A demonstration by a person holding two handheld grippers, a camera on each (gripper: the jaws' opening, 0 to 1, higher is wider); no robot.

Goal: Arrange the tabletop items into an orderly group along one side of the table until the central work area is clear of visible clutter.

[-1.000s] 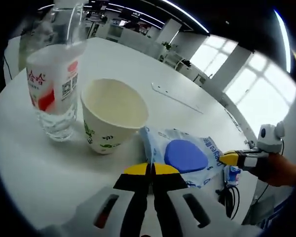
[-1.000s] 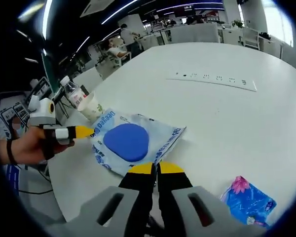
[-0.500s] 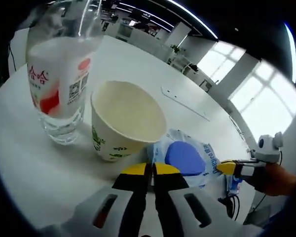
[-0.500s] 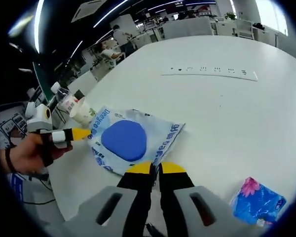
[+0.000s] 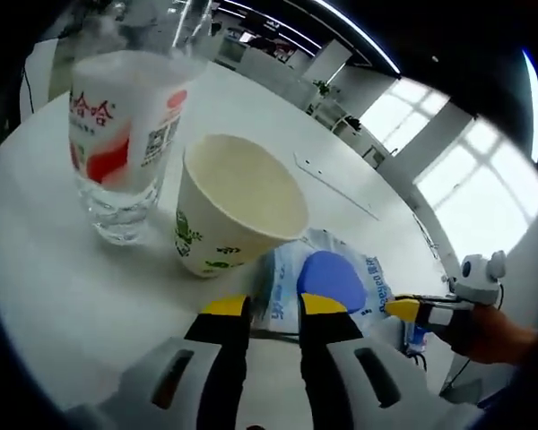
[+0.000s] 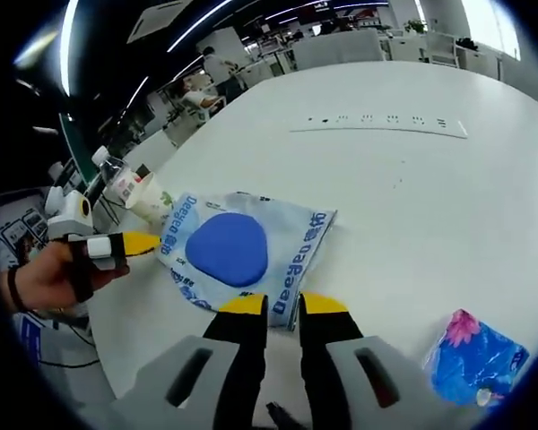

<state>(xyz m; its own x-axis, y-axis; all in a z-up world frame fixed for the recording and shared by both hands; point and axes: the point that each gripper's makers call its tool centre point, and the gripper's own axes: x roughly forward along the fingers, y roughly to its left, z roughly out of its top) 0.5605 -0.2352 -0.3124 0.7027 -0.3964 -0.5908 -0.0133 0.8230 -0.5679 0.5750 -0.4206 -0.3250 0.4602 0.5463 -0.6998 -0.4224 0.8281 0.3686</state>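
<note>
My left gripper [image 5: 273, 305] and right gripper [image 6: 282, 304] jaws slightly parted, empty, flanking wipes pack [image 6: 238, 253]. Risk: paper cup [image 5: 233, 215] at desk [image 6: 412, 197] edge tips if pack shoved.

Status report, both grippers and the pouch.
Left gripper open, right gripper open, both at pouch edges. Cup and bottle beside it.

Items grouped near one edge of the white table [image 6: 412, 179].
Water bottle [image 5: 121, 143] upright beside empty paper cup [image 5: 229, 215]; flat white-blue packet [image 6: 238, 255] just next to cup; blue floral pack [image 6: 475, 358] well apart, near the same edge.
</note>
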